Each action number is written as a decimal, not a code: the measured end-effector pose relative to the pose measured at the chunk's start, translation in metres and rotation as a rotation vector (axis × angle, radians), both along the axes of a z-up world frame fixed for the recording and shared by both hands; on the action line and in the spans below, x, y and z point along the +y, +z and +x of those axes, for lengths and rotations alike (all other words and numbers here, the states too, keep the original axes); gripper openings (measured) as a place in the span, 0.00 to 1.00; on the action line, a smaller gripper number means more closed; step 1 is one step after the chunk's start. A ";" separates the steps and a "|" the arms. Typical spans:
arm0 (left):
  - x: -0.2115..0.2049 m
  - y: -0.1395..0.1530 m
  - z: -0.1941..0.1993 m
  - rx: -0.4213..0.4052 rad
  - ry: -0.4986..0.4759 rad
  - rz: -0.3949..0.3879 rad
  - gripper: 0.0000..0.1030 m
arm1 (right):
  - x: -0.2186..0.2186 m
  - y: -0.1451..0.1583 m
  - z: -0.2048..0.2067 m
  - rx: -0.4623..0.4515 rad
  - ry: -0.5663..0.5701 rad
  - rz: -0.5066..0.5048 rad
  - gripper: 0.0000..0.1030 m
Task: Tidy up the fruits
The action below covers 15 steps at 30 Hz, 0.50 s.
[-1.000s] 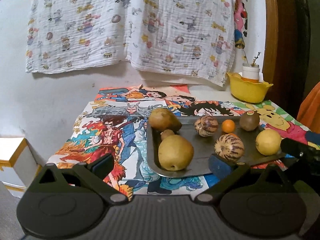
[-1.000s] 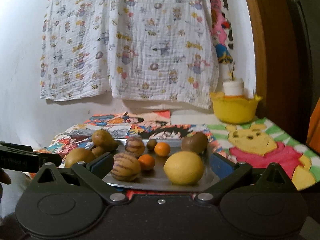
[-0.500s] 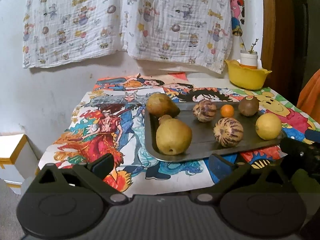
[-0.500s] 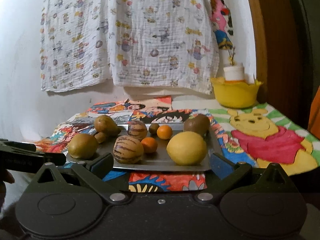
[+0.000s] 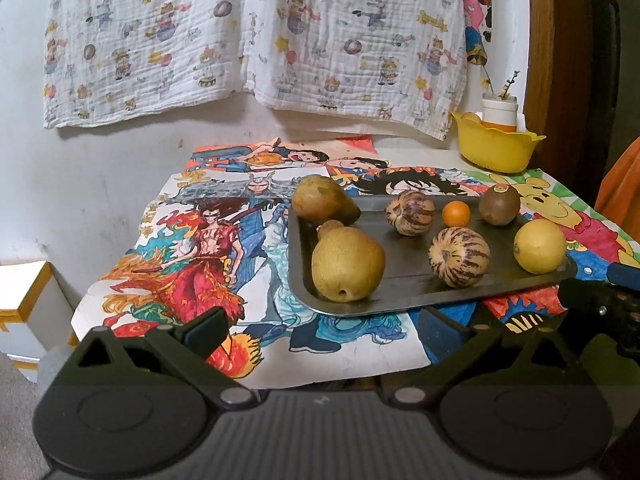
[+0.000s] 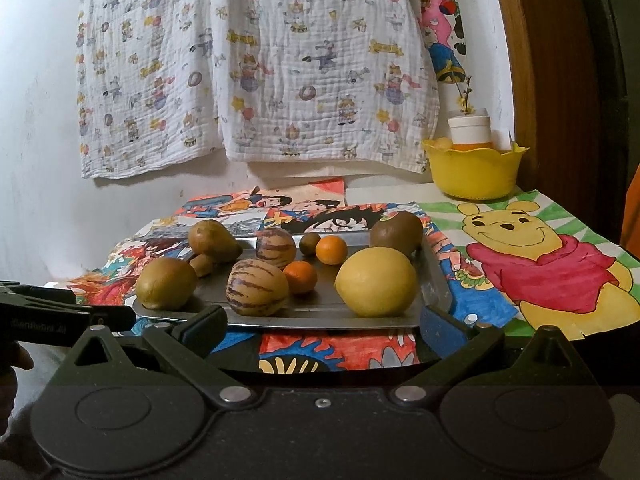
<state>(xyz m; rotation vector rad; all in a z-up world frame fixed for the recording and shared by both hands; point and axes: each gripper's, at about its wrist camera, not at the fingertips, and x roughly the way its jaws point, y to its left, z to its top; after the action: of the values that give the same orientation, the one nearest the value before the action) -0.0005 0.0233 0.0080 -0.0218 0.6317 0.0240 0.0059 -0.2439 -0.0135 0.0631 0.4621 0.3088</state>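
While both grippers' jaws gape empty, a yellow bowl [image 6: 474,170] stands behind the tray [image 6: 434,280].

Dim warm indoor light, soft shadows, fisheye-bent dark corners, mostly sharp

Each gripper, left gripper [image 5: 322,328] and right gripper [image 6: 322,322], is built of matte black plastic, with two round hubs, silver pivot screws and blue-padded fingers [image 6: 440,322]. Faint lettering is printed at the frame's left edge on the left gripper's side.
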 end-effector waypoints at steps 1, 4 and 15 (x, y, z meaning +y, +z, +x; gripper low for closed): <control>0.000 0.000 0.000 0.002 0.000 0.000 1.00 | 0.000 0.000 0.000 -0.001 0.000 0.000 0.99; 0.000 0.000 0.000 0.003 0.000 -0.002 1.00 | 0.000 0.000 0.000 0.001 0.000 0.000 0.99; -0.001 -0.002 -0.001 0.006 0.002 0.000 1.00 | 0.000 0.000 0.001 0.001 0.007 -0.006 0.99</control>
<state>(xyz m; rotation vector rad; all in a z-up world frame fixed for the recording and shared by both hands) -0.0019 0.0218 0.0056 -0.0220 0.6375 0.0258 0.0065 -0.2438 -0.0132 0.0557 0.4640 0.3146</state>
